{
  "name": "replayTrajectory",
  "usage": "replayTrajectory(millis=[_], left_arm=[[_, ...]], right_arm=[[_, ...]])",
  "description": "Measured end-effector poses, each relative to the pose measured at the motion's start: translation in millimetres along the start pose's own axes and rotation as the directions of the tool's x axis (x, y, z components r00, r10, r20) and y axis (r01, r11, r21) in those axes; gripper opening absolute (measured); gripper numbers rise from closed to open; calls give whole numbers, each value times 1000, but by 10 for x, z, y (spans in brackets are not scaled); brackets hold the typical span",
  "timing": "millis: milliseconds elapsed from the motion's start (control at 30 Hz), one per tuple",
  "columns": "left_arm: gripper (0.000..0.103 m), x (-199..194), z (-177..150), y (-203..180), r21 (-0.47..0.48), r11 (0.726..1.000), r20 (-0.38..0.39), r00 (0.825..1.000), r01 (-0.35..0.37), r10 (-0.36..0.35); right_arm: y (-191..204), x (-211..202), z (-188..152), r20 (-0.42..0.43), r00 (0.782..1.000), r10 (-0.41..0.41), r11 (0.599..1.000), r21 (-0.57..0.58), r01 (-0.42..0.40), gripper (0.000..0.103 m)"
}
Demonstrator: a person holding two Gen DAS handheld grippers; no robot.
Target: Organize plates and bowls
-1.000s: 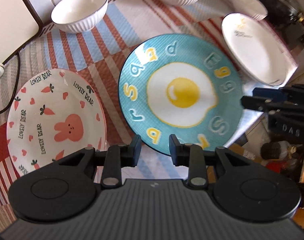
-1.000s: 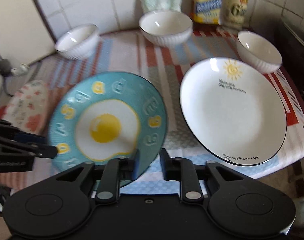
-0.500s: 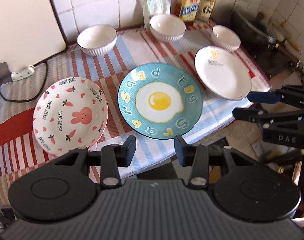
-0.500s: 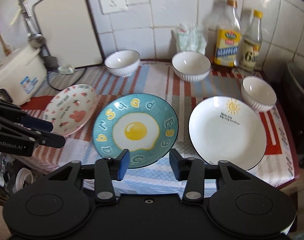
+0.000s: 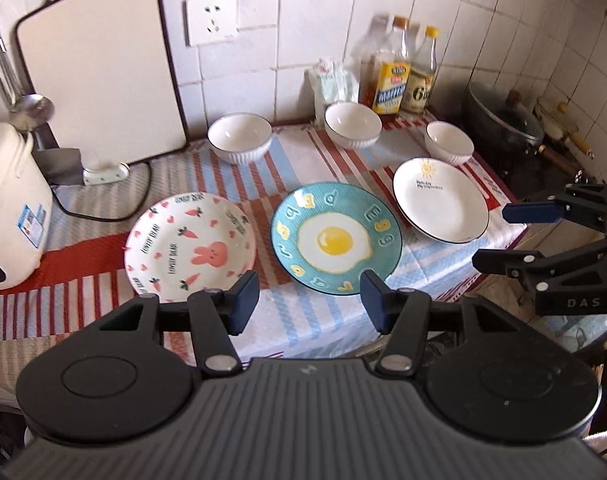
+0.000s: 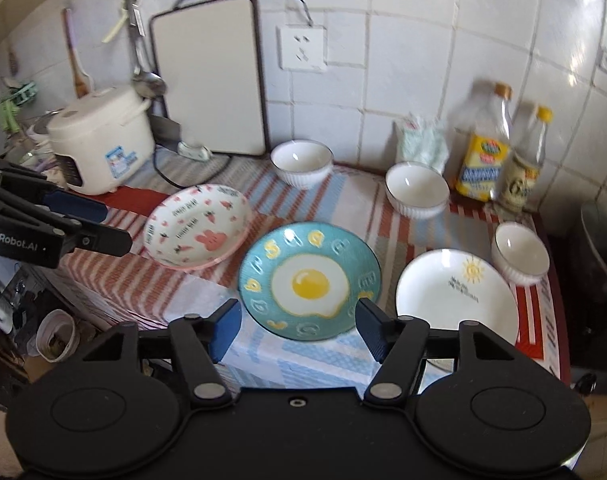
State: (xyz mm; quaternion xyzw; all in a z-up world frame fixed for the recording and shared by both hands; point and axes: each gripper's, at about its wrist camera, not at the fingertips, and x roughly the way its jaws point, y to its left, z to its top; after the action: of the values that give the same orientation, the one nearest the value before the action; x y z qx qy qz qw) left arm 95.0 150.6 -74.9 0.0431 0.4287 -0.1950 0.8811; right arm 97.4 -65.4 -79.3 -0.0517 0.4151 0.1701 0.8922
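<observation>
Hovering above the near edge of the counter (image 5: 315, 320), both grippers hang clear of the crockery, and the egg plate (image 5: 335, 238) serves as the landmark: it lies flat, directly ahead of and below both sets of jaws. The left gripper (image 5: 309, 298) holds nothing, its jaws opening around empty air; the right gripper (image 6: 297, 326) is likewise empty, its jaws opening too. Left of the egg plate sits the bunny plate (image 5: 191, 246), nearer the left gripper; right of it sits the white sun plate (image 5: 441, 200), nearer the right gripper. Beyond the egg plate, toward the tiled wall, three white bowls (image 5: 239, 138) stand apart in a row. Being round, the plates offer no long axis, so any grasp would likely come at a near rim, each gripper probably taking its own side.
</observation>
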Motion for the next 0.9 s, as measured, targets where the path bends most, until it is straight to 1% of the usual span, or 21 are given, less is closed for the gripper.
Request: replayTrajectory(millis=[33,100,167,300,400,500,567,733,900], left_arm=[[57,-40,-4,51,4,1000,11,1000,0,0],[64,-120,-14,176,21,1000,32,999,0,-1],[66,-173,-1,327,37,999,49,999,0,-2],[70,-208,71,694,41,999,54,999,-10,7],[72,-177,113,996,33,999,46,999,-15,14],[73,-93,140,1312,10,1000,24,1000,5,-5],[73,-27,150,1488,19,1000,17,1000,9,-9],[73,111,166,1846,35,999,8,1000,24,-24],[73,299,186,2104,37,998,7,999,46,-47]], right_arm=[[55,-31,25,11,1000,1,1000,-11,-1,69],[173,-80,86,29,1000,-5,999,-31,6,70],[294,-119,157,52,999,0,999,-43,2,71],[550,-88,336,78,997,1,1000,-23,1,72],[752,8,460,72,997,10,1000,-5,-9,72],[950,134,560,54,999,10,1000,24,-11,72],[1081,224,619,47,999,16,999,37,-18,72],[1352,435,699,46,999,13,998,56,-15,72],[1455,662,731,49,999,-8,995,103,3,72]])
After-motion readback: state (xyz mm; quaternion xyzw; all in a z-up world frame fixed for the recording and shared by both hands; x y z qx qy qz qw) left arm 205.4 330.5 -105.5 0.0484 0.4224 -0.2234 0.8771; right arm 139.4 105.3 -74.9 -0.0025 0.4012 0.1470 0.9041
